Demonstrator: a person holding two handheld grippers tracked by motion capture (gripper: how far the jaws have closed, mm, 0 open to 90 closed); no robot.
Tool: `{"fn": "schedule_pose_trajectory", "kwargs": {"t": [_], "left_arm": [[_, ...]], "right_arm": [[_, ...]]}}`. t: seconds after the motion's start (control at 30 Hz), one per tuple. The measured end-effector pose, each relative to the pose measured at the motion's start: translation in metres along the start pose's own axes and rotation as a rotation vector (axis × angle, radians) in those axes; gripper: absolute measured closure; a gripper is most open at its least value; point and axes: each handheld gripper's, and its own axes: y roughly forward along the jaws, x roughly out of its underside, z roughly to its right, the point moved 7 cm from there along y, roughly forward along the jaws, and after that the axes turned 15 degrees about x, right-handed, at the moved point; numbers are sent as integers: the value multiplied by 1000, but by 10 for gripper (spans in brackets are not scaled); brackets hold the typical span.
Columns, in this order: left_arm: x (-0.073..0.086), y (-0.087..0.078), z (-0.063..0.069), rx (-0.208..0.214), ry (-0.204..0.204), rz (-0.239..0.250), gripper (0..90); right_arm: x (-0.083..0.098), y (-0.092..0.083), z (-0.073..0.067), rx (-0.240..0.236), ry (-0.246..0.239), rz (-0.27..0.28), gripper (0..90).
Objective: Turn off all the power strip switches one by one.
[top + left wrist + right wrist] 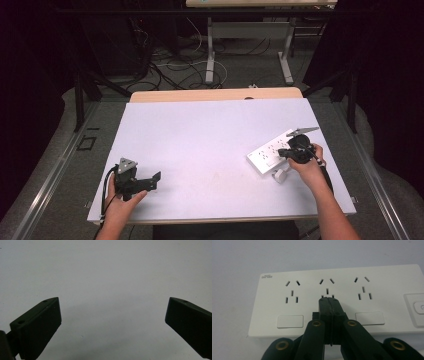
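A white power strip lies at the right of the table. In the right gripper view the power strip has three socket groups in a row, each above a white rectangular tab. My right gripper is shut, with nothing visible between its jaws and its tips over the middle socket group. In the high view the right gripper sits on the strip's near end. My left gripper rests at the front left of the table, far from the strip. Its jaws are wide open over bare tabletop, as the left gripper view shows.
A small white plug-like piece lies on the table just in front of the strip, beside the right hand. A push switch sits at the strip's right end. Beyond the table stand another desk's legs and floor cables.
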Motion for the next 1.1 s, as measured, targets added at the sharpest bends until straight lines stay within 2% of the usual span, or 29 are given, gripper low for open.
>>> {"fn": "schedule_pose_trajectory", "kwargs": {"t": [0.33,0.43,1.1], "left_arm": [[0,0,0,0,0,2,4],[0,0,0,1,-1,2,4],[0,1,0,3,-1,1,4]], "right_arm": [[3,3,-9,-13,-21,-13,900],[3,3,-10,-4,-14,-21,900],[4,4,-9,-10,-17,-15,900]]}}
